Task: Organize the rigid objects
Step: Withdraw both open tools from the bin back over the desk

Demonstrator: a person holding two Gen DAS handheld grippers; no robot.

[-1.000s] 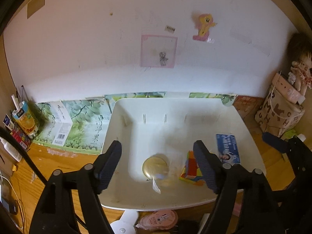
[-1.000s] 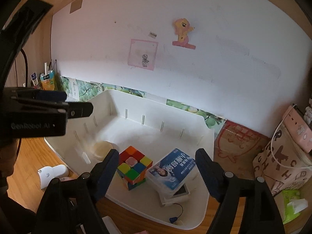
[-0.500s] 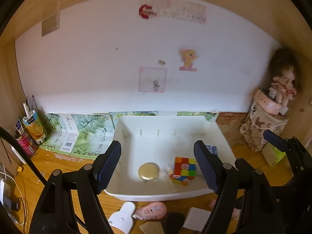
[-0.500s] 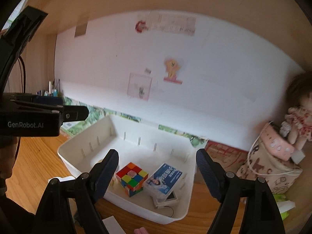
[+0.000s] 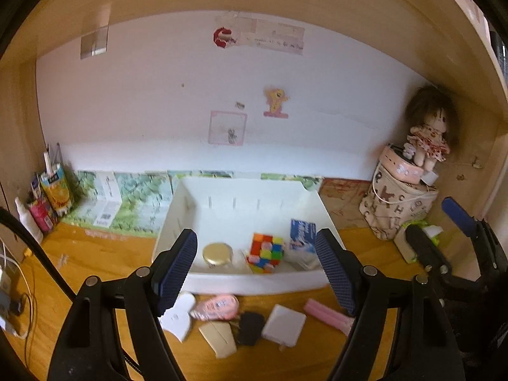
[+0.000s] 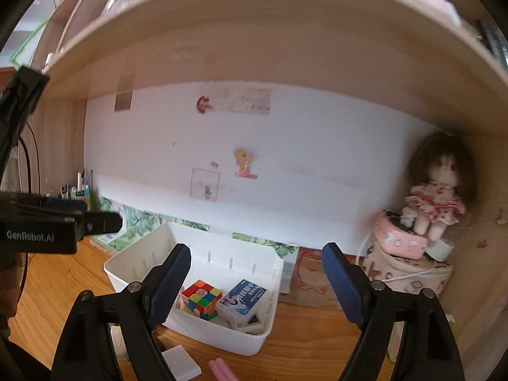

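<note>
A white bin [image 5: 203, 281] [image 6: 222, 338] stands on the wooden desk. It holds a gold-lidded jar [image 5: 217, 254], a colour cube [image 5: 266, 251] [image 6: 202, 298] and a blue-white box [image 5: 302, 238] [image 6: 243, 297]. In front of the bin lie a white heart-shaped piece [image 5: 177, 317], a pink packet [image 5: 216, 306], a tan card [image 5: 219, 338], a black key fob [image 5: 250, 327], a white square pad [image 5: 283, 324] [image 6: 181, 362] and a pink stick [image 5: 327, 316] [image 6: 222, 370]. My left gripper [image 5: 255, 270] is open and empty, above the bin's front edge. My right gripper [image 6: 255, 285] is open and empty, further back.
A doll [image 5: 427, 133] [image 6: 436, 193] sits on a patterned pouch [image 5: 397, 209] at the right wall. Cartons and bottles [image 5: 47, 197] stand at the left, with cables [image 5: 12, 292] beside them. A shelf [image 6: 254, 47] hangs overhead. Green printed boxes [image 5: 127, 203] lean against the back wall.
Both grippers have pulled back and up from the bin, so the loose items in front of it and the overhead shelf have come into view. Both stay open.
</note>
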